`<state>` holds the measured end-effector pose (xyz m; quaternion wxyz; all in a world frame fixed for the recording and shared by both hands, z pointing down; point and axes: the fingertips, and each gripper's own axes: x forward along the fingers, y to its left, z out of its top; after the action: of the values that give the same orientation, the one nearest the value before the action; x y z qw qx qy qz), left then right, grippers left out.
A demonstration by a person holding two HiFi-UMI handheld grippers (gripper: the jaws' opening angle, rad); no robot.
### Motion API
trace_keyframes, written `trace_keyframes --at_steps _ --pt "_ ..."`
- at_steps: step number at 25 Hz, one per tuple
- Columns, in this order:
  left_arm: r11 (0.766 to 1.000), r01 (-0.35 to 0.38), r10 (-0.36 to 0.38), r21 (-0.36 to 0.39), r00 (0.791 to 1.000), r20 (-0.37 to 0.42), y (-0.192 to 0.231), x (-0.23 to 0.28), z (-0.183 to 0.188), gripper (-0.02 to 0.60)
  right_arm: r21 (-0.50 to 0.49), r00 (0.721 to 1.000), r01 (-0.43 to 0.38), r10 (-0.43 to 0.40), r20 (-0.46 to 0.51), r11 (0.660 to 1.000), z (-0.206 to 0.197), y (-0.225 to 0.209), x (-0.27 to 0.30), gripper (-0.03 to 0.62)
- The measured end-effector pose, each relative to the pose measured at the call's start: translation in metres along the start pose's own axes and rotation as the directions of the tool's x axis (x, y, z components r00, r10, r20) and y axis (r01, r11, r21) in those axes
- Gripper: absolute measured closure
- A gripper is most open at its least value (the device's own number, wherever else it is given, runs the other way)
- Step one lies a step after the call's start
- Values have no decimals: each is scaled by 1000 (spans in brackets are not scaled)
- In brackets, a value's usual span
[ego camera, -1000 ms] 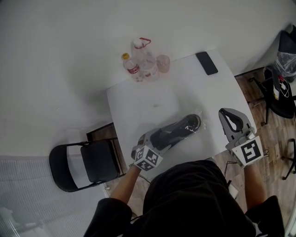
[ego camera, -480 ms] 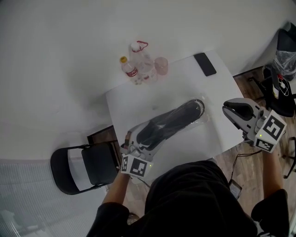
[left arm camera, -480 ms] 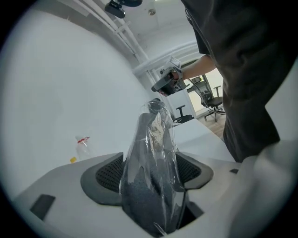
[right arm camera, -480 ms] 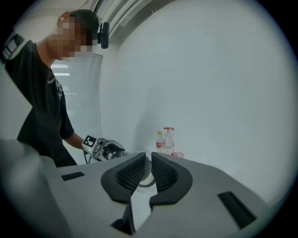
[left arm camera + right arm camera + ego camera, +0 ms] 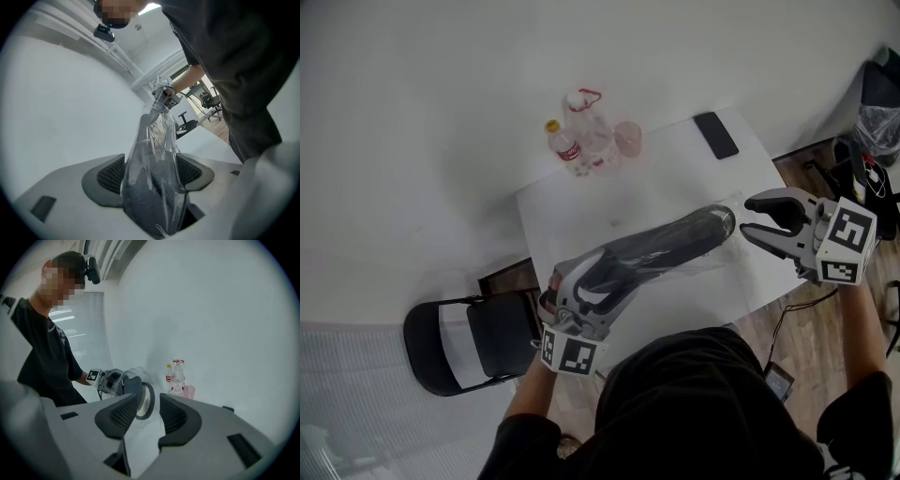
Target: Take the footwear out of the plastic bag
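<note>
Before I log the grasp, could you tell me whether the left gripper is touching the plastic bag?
Touching. The left gripper view shows the left gripper pressing both pads against the plastic bag with the shoe inside.

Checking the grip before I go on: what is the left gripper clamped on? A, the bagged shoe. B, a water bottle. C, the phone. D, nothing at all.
A: the left gripper view shows the left gripper closed on the clear plastic bag with the dark shoe inside it.
</note>
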<state>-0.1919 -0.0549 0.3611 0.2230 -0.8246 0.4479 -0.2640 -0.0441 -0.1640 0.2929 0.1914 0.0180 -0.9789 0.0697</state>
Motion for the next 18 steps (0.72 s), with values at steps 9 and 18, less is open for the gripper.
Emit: trace_keyframes --at_steps 9,18 --pt "994 -36 32 103 999 34 -3 -3 17 232 17 993 -92 93 -73 996 -9 11 8 382" --pt "987 -42 34 156 998 55 -8 -1 24 241 -24 983 -112 107 -147 993 -20 16 19 382"
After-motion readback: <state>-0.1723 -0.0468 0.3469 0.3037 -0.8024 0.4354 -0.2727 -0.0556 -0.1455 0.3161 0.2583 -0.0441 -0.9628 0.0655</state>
